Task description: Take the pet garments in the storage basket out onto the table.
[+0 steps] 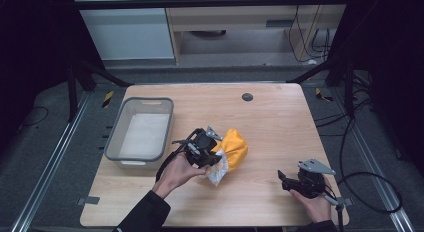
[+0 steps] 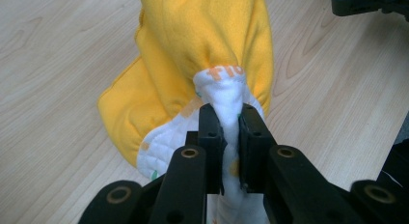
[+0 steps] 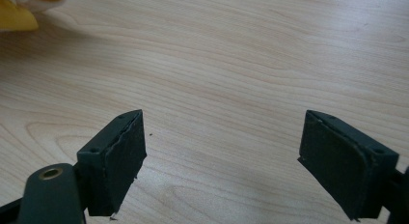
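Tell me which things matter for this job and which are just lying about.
In the job:
- yellow cloth, pinched by left claw
- grey bin, probably
- right claw, open, waiting

Lying about:
- black disc on the table

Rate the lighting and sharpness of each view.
High view: dim, dark surroundings, wooden table evenly lit, slightly soft. Left gripper view: bright and sharp on the yellow cloth; nearest jaw parts soft. Right gripper view: wood grain crisp, soft sheen, no harsh shadows.
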`<state>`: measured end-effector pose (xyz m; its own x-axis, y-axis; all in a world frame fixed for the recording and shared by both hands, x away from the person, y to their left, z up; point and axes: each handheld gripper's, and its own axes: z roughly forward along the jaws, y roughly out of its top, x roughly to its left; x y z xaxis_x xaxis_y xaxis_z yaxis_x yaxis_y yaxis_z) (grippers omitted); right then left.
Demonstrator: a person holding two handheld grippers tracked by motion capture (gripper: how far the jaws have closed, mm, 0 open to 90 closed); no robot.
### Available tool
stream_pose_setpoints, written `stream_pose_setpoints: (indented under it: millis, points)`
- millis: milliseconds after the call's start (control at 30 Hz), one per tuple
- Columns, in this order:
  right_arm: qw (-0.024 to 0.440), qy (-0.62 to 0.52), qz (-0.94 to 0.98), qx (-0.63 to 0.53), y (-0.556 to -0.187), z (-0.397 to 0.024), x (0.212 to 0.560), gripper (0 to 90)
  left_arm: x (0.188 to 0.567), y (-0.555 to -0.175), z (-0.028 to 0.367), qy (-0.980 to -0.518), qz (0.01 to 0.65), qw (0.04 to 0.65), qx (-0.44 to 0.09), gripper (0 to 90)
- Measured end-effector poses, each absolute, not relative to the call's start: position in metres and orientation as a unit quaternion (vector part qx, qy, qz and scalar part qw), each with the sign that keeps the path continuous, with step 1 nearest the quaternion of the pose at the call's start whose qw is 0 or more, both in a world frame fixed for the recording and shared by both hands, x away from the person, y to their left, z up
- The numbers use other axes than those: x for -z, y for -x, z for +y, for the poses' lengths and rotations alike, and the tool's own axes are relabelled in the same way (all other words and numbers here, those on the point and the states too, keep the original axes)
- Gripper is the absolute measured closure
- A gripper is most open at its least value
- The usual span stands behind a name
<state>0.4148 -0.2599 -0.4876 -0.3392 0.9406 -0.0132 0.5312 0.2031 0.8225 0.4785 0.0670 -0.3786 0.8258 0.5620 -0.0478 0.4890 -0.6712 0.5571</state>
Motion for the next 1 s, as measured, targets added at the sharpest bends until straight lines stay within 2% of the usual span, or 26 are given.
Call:
stream_pose_setpoints:
  millis: [667,1000]
  points:
    - [0.272,-0.506,0.728,-0.375,-0.415,-0.26,0.488,16.1,0.406,-0.482,0.053,-0.921,0.278,0.269,-0.051,81.4]
    - [0.273,-0.505,0.728,-0.374,-0.415,-0.259,0.488,15.8,0.419,-0.485,0.05,-0.922,0.281,0.263,-0.043,74.6]
